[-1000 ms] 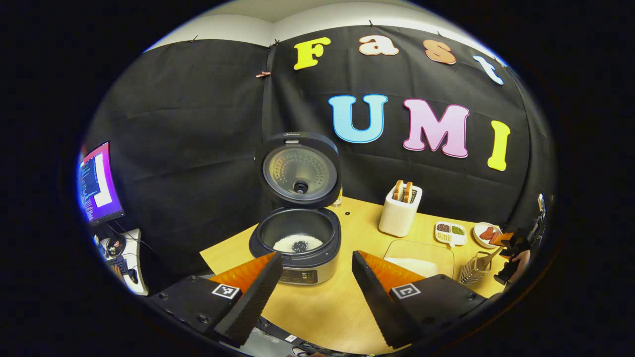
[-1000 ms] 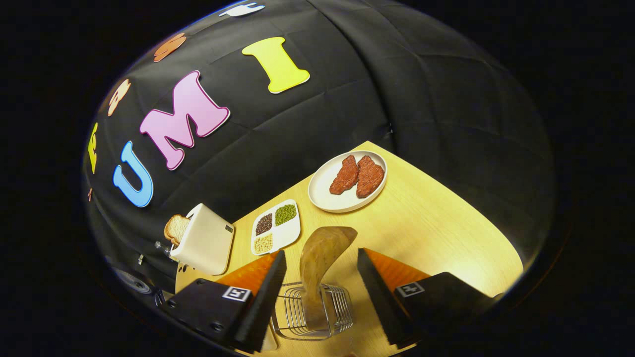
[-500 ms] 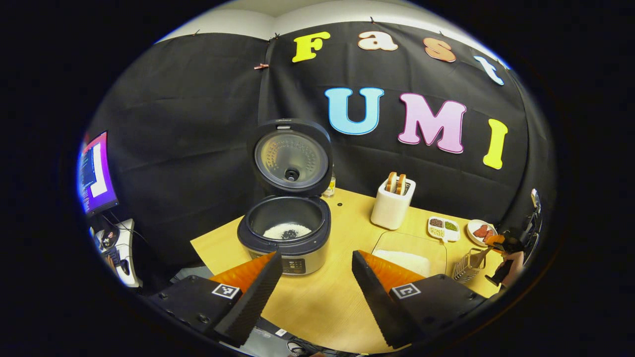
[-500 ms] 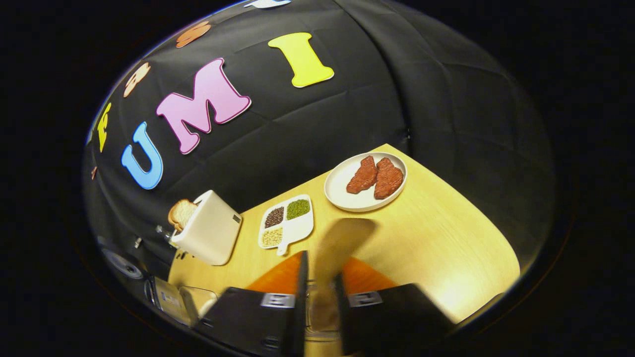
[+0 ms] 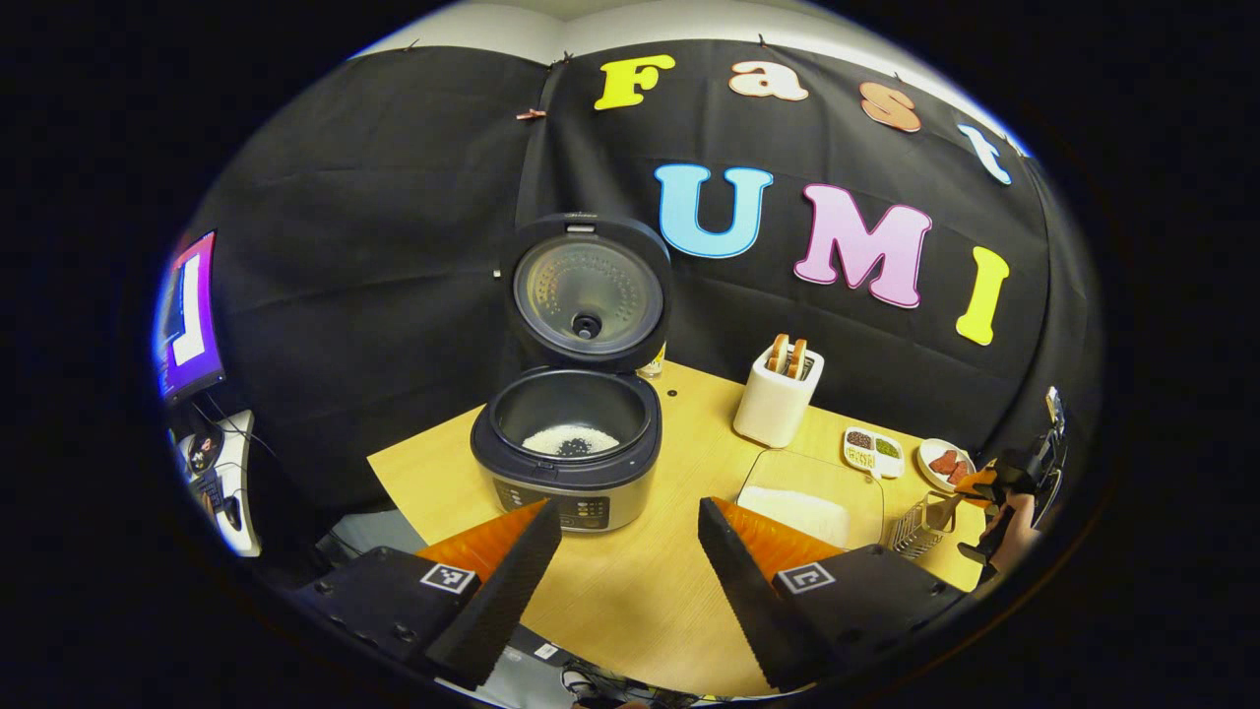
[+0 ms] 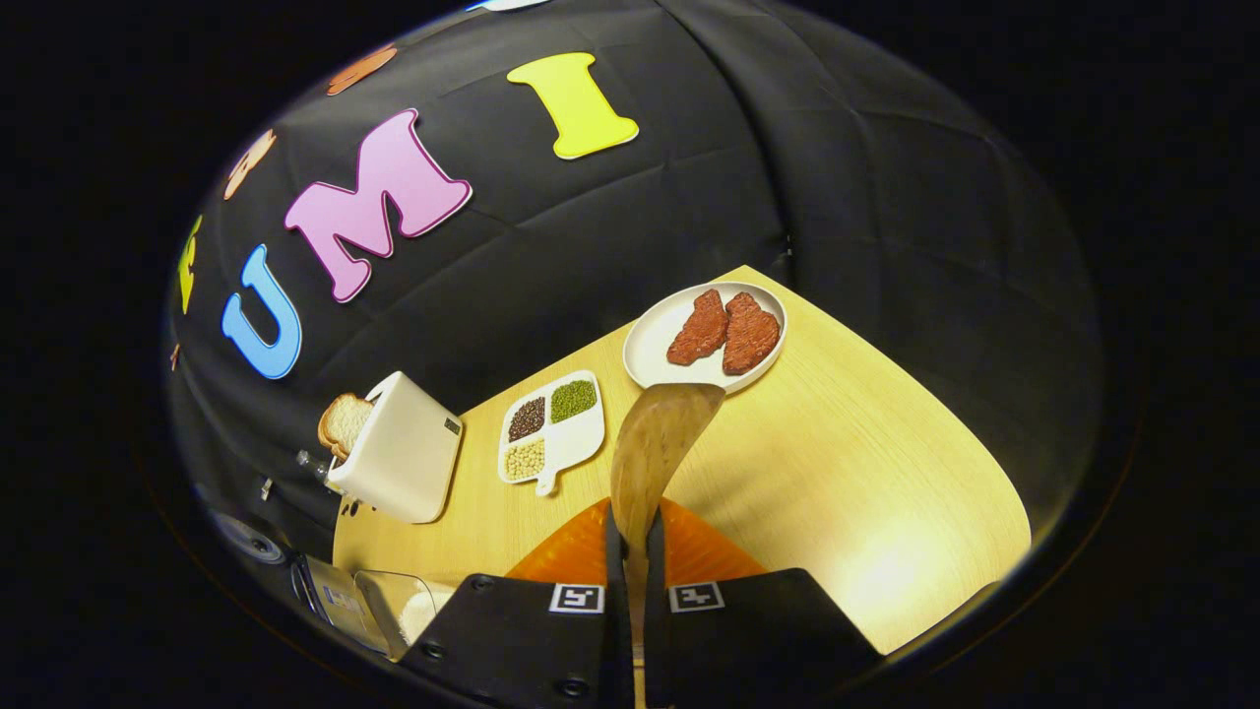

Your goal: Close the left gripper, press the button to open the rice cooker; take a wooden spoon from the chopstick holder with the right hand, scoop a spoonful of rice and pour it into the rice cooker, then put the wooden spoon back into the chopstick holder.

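Between the right gripper (image 6: 636, 551) fingers, the wooden spoon (image 6: 658, 443) is sitting pinched, bowl pointing toward twelve o'clock, while the left gripper (image 5: 620, 551) fingers are gaping.

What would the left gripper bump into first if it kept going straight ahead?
Probably the bare table just right of the open rice cooker. The left gripper points down at that gap, with the clear rice container on the other side. Depth is hard to judge.

My booth, black cloth all round

Black cloth wall (image 5: 394, 246) behind my wooden table (image 5: 640, 591); a lit monitor (image 5: 189, 320) at far left.
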Action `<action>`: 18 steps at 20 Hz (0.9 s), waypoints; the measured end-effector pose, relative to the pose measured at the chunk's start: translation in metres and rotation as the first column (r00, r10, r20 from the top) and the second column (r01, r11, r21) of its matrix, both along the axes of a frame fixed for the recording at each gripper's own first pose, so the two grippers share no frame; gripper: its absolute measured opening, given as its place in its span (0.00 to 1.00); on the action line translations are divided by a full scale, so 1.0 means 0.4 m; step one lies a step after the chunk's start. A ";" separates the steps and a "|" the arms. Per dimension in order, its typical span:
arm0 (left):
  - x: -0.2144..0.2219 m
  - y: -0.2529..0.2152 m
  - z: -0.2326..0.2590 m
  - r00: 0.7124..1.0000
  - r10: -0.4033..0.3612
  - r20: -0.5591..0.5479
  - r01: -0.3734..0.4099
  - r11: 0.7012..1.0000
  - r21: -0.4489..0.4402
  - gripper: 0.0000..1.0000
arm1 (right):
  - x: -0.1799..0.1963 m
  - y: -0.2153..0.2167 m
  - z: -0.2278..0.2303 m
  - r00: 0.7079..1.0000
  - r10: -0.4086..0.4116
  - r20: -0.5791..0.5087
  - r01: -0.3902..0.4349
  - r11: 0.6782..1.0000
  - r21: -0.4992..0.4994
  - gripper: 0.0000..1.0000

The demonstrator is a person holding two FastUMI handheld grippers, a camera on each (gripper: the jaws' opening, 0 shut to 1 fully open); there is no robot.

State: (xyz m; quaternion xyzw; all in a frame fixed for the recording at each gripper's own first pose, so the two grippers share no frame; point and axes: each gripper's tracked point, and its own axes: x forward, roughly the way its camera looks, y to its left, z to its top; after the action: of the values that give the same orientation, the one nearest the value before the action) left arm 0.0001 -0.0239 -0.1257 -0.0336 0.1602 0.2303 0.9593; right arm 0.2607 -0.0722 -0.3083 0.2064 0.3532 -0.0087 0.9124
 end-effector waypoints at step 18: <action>0.077 0.177 0.031 0.981 -0.160 0.110 0.167 0.984 -0.055 0.96 | -0.138 0.220 0.377 0.974 0.075 0.211 -0.071 0.997 -0.030 0.09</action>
State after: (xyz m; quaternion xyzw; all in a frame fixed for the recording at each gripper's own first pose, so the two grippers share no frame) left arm 0.0308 0.0469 -0.1132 -0.0630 0.1190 0.1434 0.9805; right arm 0.2056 0.0157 -0.1577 0.1829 0.2610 0.0430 0.9469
